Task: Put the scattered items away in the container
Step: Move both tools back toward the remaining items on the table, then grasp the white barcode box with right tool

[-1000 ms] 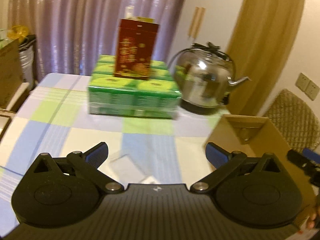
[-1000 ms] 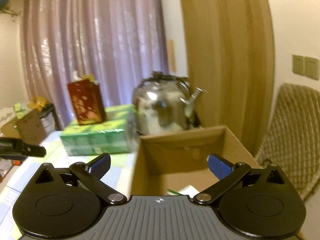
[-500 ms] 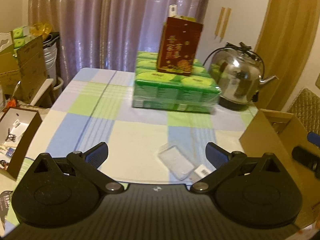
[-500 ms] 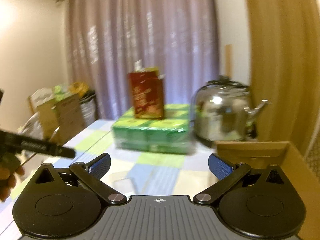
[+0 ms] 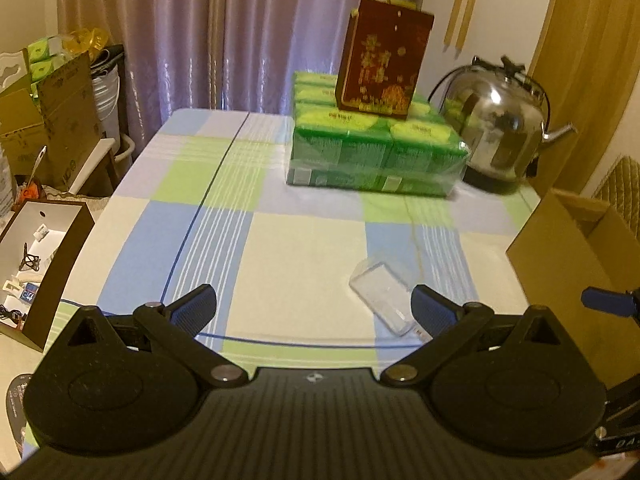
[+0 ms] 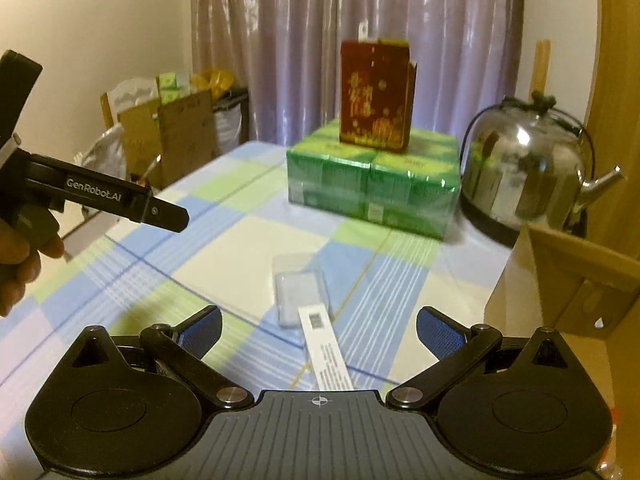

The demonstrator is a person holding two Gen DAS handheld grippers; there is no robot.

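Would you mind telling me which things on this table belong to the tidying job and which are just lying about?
Belong to the job:
- clear plastic case lying on the tablecloth
- white paper strip next to it
- cardboard box at the table's right edge
- right claw, open

Just lying about:
- green pack
- red box standing on it
- steel kettle

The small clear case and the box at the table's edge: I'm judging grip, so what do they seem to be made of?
The clear case looks like thin glossy transparent plastic: the checked cloth shows through it and its edges catch light. A white printed label pokes out toward the camera, probably paper. The box looks like plain brown cardboard, matte, with folded flaps.
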